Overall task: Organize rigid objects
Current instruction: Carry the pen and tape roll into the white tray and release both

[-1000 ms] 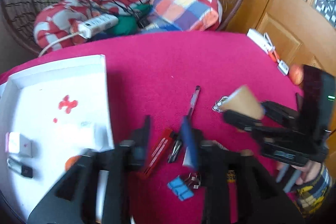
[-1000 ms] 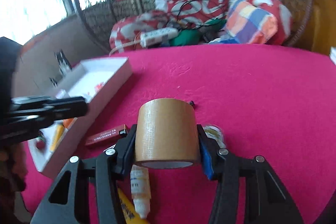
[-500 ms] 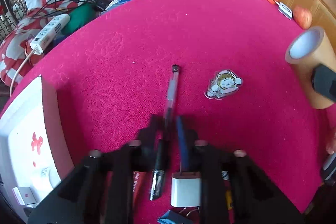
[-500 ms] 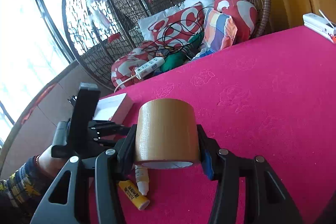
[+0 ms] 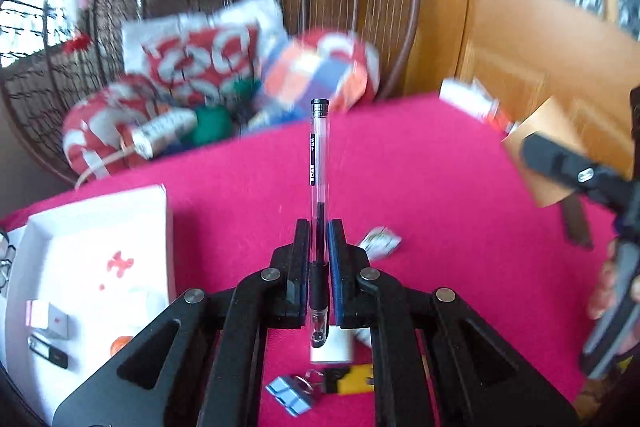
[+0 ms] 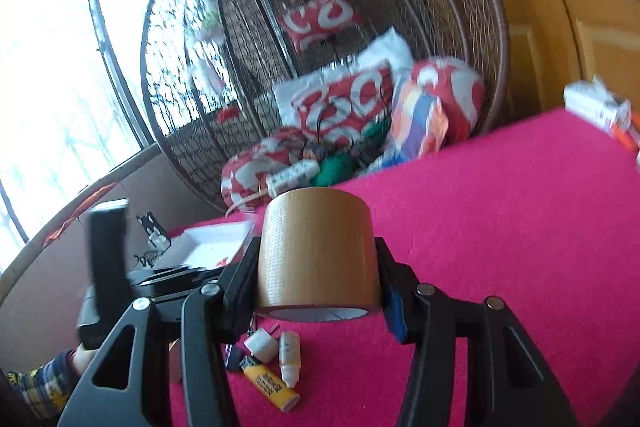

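Left wrist view: left gripper [image 5: 319,247] jaws clamped on clear pen [image 5: 319,163], pen sticking up fwd above pink table [image 5: 420,187], white box [image 5: 100,227] at left, right wrist view: right gripper [image 6: 318,267] jaws gripping brown tape roll [image 6: 318,251], lifted off table, lighter [image 6: 272,385] & small bottle [image 6: 289,357] below.

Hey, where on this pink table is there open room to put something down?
The wide pink stretch of table between the white box and the far-corner packet is bare. It is crowded below the grippers: charger, dropper bottle, yellow lighter, binder clips.
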Demonstrator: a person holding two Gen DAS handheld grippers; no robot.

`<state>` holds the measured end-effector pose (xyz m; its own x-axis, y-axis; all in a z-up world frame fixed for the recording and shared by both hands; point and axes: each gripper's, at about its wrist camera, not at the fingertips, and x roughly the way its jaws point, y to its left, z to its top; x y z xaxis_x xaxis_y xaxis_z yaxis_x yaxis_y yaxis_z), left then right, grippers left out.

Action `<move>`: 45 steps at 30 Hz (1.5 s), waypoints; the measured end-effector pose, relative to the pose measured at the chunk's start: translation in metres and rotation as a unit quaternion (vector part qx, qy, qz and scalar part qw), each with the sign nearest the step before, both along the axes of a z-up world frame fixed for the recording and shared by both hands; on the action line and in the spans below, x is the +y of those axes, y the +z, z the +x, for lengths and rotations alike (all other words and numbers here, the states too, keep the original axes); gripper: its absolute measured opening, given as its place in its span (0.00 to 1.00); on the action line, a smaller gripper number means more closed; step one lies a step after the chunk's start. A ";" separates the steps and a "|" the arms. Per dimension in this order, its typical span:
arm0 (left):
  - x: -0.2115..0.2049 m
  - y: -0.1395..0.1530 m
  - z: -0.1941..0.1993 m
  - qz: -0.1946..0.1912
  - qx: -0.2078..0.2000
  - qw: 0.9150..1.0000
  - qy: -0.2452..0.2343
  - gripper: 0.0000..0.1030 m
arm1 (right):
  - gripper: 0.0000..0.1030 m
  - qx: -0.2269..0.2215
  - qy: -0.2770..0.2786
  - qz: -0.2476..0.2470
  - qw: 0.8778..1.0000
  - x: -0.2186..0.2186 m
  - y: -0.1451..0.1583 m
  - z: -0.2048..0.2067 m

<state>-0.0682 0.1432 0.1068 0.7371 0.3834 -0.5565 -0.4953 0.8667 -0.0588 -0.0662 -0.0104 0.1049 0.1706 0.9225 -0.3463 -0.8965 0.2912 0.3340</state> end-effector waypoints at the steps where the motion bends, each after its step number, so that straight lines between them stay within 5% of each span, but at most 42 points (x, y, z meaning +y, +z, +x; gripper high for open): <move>1: -0.003 0.007 -0.004 0.004 -0.011 1.000 0.001 0.08 | 0.50 -0.025 -0.010 0.005 1.000 -0.004 0.006 -0.008; 10: -0.034 0.067 -0.048 0.054 -0.103 0.993 0.004 0.08 | 0.50 -0.108 -0.023 0.077 0.991 -0.035 0.057 -0.045; 14: -0.032 0.077 -0.065 0.048 -0.124 0.991 0.007 0.08 | 0.50 -0.125 -0.022 0.081 0.989 -0.038 0.067 -0.056; 45: -0.012 0.071 -0.153 0.026 -0.168 0.983 0.067 0.08 | 0.50 -0.150 0.033 0.046 0.987 0.001 0.073 -0.110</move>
<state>-0.2208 0.1312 0.1779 0.8167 0.5110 -0.2682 -0.5656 0.8011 -0.1959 -0.1764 -0.0092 0.1775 0.1910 0.9603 -0.2032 -0.9751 0.2094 0.0729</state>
